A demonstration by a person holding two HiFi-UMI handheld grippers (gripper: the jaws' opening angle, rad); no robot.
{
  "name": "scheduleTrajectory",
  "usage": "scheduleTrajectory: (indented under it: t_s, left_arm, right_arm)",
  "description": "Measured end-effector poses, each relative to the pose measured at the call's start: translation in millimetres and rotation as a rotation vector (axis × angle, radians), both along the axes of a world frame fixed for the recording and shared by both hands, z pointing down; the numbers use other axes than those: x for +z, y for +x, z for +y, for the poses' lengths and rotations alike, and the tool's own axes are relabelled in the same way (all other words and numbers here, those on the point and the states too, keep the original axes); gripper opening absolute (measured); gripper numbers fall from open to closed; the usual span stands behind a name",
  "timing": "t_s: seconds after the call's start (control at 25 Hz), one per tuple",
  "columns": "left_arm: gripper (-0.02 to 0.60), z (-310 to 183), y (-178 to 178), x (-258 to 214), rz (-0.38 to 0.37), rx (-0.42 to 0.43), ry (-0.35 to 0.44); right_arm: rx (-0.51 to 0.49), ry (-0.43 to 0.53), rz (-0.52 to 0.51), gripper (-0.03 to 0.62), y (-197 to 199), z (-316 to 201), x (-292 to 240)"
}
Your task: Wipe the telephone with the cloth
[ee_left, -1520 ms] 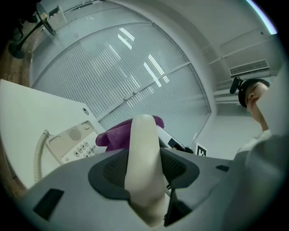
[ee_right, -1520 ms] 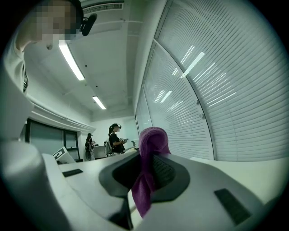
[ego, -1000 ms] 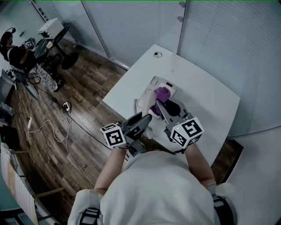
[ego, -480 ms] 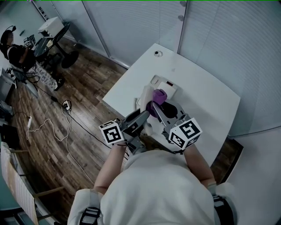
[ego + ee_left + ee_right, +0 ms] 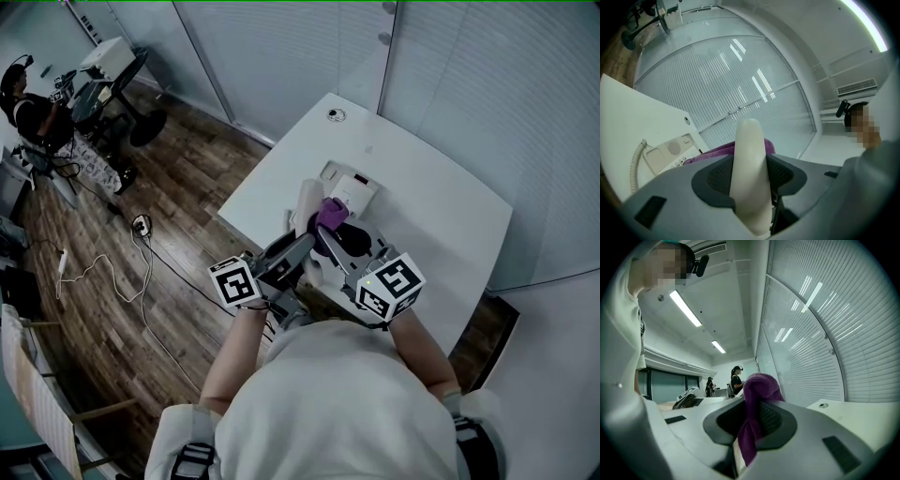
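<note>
The left gripper (image 5: 303, 247) is clamped on the cream handset (image 5: 749, 173), gripping it partway along. The handset's long axis runs up and forward out of the jaws, so most of its length stands free beyond the tips. The right gripper (image 5: 328, 238) pinches a purple cloth (image 5: 757, 394), whose bunched end pokes out past its tips. In the head view that wad sits right against the handset's right side, above the left gripper's hold, seemingly touching it. The telephone base (image 5: 353, 188) lies on the white table (image 5: 441, 216) just ahead of both grippers, joined to the handset by its coiled cord (image 5: 635, 164). The wipe looks under way. The next stroke probably needs the right gripper, the nearer one, to drag the cloth lengthwise along the handset while the left holds it steady.
</note>
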State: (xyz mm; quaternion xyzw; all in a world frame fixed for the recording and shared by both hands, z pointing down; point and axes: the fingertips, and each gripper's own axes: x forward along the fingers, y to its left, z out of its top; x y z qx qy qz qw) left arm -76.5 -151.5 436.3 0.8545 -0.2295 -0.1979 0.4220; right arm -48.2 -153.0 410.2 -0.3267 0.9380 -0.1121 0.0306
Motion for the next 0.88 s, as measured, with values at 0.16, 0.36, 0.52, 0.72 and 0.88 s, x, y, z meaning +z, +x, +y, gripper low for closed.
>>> scheduleTrajectory:
  t_s: [0.16,0.36,0.52,0.72,0.88]
  left_arm:
    - [0.225,-0.8,0.5,-2.1,0.004,0.006,0.003]
    - [0.225,-0.9,1.4,-4.8,0.015,0.018,0.005]
    - [0.225,-0.5,2.2,-6.6,0.019,0.026,0.004]
    - [0.225,-0.8,2.1,-12.0,0.042,0.038,0.007]
    - [0.225,-1.4,2.0,-14.9,0.044,0.056,0.01]
  right_arm:
    - [-0.012,-0.002,0.005,0.067,-2.5,1.0,2.1]
    - [-0.021,0.003,0.016,0.067,-3.1,1.3,2.9]
    - [-0.031,0.003,0.022,0.066,-3.1,1.7,3.4]
    - [-0.063,0.005,0.048,0.067,-6.8,6.6,6.8]
    - [-0.092,0.006,0.065,0.067,-11.9,9.6,8.3]
